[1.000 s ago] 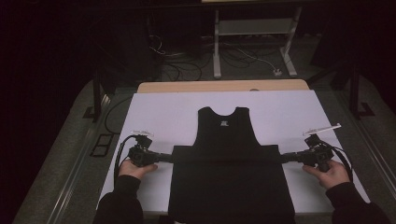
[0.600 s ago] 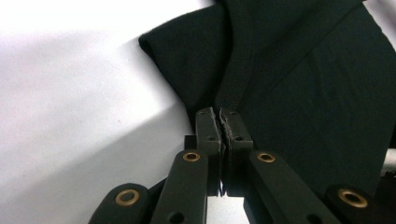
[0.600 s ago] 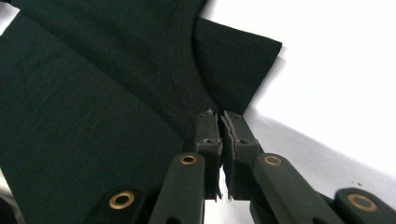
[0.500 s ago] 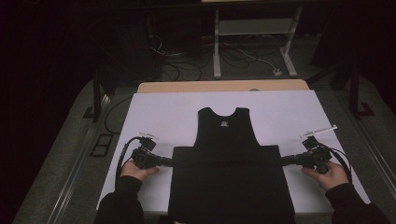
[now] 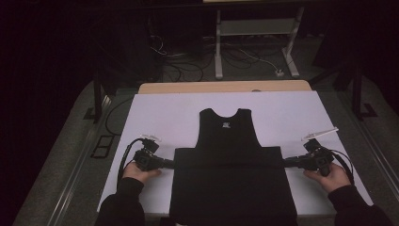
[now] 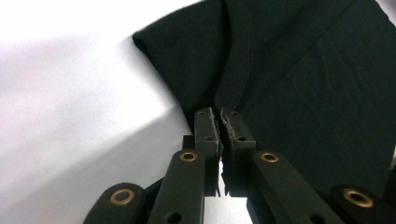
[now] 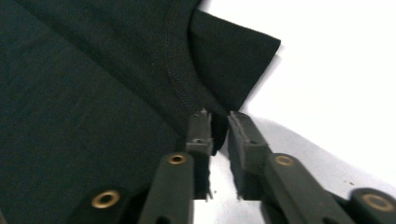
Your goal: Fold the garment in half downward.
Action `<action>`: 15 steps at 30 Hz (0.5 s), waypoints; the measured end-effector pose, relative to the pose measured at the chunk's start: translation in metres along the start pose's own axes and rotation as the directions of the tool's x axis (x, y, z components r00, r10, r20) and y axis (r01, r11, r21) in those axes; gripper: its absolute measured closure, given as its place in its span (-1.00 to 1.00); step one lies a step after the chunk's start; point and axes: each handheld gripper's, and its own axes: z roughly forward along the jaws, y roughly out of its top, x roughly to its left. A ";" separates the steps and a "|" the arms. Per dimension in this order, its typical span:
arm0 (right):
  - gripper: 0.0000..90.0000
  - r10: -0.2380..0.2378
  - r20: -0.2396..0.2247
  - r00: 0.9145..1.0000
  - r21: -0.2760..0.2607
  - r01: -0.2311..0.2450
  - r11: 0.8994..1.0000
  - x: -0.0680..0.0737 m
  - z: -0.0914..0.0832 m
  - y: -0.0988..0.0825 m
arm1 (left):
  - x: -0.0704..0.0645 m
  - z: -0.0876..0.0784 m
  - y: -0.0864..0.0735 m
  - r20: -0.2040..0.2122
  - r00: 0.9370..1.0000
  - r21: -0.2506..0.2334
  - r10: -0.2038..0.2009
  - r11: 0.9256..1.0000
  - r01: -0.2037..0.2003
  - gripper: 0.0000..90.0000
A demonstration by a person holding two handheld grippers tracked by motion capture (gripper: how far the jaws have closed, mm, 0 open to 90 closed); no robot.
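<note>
From above, the black shirt (image 5: pixel 233 183) lay flat on the white table (image 5: pixel 164 113), its lower half folded up over the chest, its collar pointing to twelve o'clock. The left gripper (image 5: pixel 168 164) sat at the fold's nine o'clock corner and the right gripper (image 5: pixel 288 162) at its three o'clock corner, each in a hand.

In the left gripper view, the jaws stood almost pressed together with a thin slit between the pads, and the shirt's (image 6: pixel 299 93) edge lay at their tips.

In the right gripper view, the jaws had just been opening; a clear gap showed between them, the shirt's (image 7: pixel 93 93) corner lying loose at their tips.
</note>
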 end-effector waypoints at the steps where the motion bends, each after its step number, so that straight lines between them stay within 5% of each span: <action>1: 0.62 0.003 -0.001 1.000 -0.013 -0.003 1.000 0.001 -0.001 0.000 | 0.000 -0.001 0.000 0.002 1.000 -0.001 0.002 1.000 -0.002 0.85; 15: -0.05 0.013 -0.007 1.000 -0.081 -0.014 0.997 -0.005 -0.011 -0.001 | -0.007 -0.011 0.005 -0.044 0.999 -0.055 0.000 0.999 -0.003 -0.17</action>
